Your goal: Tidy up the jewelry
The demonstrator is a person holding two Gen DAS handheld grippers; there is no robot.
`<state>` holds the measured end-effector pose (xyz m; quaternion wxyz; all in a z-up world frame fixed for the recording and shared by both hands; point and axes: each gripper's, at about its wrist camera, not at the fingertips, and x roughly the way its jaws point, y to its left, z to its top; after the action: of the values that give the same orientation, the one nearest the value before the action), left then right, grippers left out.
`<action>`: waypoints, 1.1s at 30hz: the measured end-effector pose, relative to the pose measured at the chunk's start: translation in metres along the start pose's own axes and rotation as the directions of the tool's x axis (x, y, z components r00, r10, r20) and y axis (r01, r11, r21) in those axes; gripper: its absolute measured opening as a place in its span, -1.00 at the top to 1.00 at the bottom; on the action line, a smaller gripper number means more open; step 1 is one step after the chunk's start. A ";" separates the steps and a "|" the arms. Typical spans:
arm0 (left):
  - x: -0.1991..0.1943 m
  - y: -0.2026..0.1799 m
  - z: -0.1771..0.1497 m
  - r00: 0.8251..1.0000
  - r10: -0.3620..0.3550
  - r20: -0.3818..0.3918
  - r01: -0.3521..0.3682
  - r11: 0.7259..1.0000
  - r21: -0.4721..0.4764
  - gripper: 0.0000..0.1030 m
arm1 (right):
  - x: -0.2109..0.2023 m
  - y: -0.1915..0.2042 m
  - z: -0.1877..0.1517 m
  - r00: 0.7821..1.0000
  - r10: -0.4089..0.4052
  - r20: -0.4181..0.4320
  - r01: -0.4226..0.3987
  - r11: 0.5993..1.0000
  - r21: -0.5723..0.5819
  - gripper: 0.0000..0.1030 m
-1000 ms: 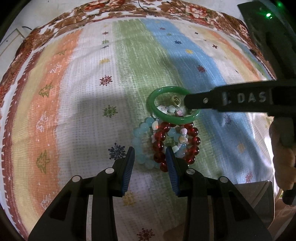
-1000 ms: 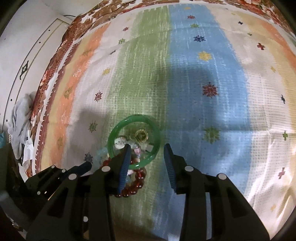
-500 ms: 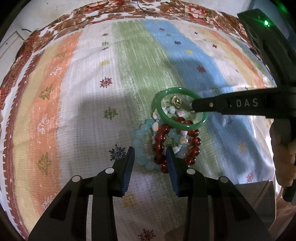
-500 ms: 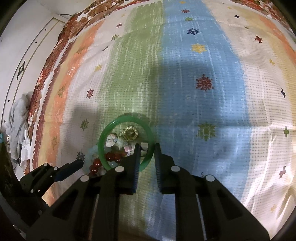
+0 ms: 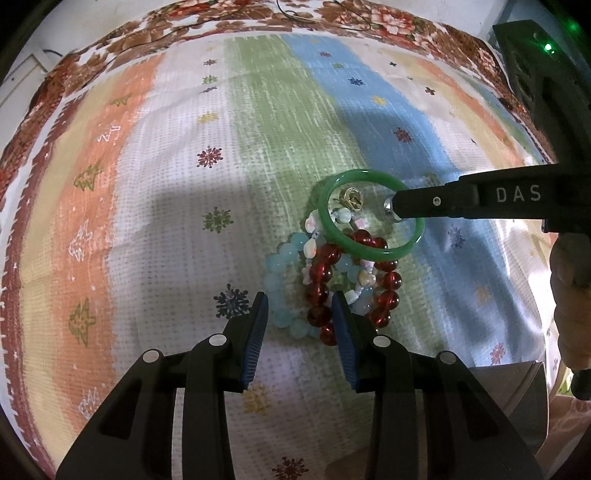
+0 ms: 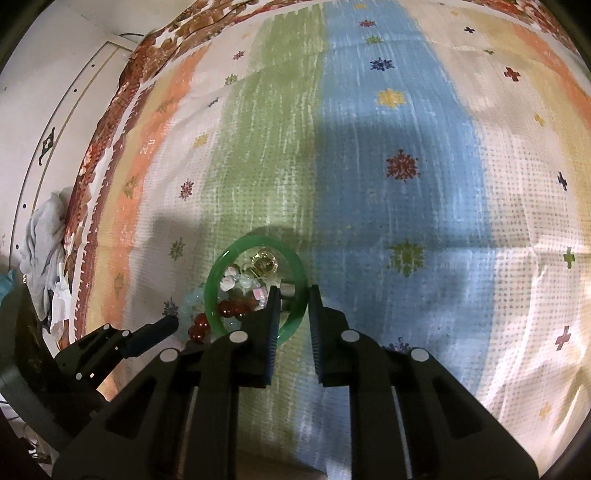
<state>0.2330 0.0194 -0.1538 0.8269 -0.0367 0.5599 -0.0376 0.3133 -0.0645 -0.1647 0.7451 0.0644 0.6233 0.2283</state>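
Observation:
A green bangle (image 5: 334, 225) lies tilted over a heap of jewelry on the striped cloth: a red bead bracelet (image 5: 321, 273), a pale blue bead bracelet (image 5: 282, 284), a shell bracelet (image 5: 364, 277) and a gold ring (image 5: 351, 197). My right gripper (image 6: 291, 302) is shut on the bangle's near rim (image 6: 295, 306) and holds that side raised. It shows from the side in the left wrist view (image 5: 395, 205). My left gripper (image 5: 299, 308) is open, low over the near end of the bead bracelets.
The striped cloth (image 5: 184, 221) with small snowflake patterns covers the whole surface, with a floral border (image 5: 221, 22) at the far edge. A grey box corner (image 5: 517, 380) sits at the near right. Crumpled white cloth (image 6: 44, 236) lies beyond the left edge.
My right gripper has closed on the green bangle's rim and lifted it, shifting it right off the beads. My left gripper has stayed open in place.

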 end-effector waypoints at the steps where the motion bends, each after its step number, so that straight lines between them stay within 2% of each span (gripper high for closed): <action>1: 0.000 0.000 0.000 1.000 0.001 0.000 -0.001 1.000 0.000 0.31 | 0.000 0.000 0.000 1.000 0.001 -0.004 -0.001 1.000 0.000 0.66; 2: 0.000 0.000 0.000 1.000 0.002 0.000 -0.002 1.000 -0.001 0.31 | 0.001 0.000 0.000 1.000 0.001 -0.009 -0.001 1.000 0.000 0.61; 14: 0.002 -0.001 0.000 1.000 0.014 -0.004 -0.014 1.000 0.014 0.23 | 0.009 0.006 -0.005 0.999 0.007 -0.040 -0.008 0.999 -0.031 0.61; 24: 0.002 -0.002 0.000 1.000 0.017 -0.003 -0.017 1.000 0.023 0.23 | 0.006 -0.001 -0.006 1.000 -0.002 -0.027 0.001 1.000 -0.021 0.83; 29: -0.005 0.006 0.005 0.998 -0.064 0.013 0.065 0.997 -0.051 0.23 | -0.001 0.001 -0.005 1.000 0.004 -0.018 -0.004 1.000 -0.030 0.90; 31: -0.003 0.007 0.004 0.997 -0.072 0.001 0.072 0.996 -0.060 0.23 | -0.002 0.002 -0.006 1.000 0.002 -0.020 -0.003 0.999 -0.035 0.98; 33: 0.000 0.007 0.003 0.998 -0.066 -0.005 0.065 0.996 -0.058 0.23 | 0.000 0.003 -0.008 1.000 -0.004 -0.030 0.002 0.999 -0.045 0.98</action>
<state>0.2356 0.0259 -0.1534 0.8217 -0.0791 0.5623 -0.0486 0.3045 -0.0634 -0.1648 0.7372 0.0433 0.6293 0.2421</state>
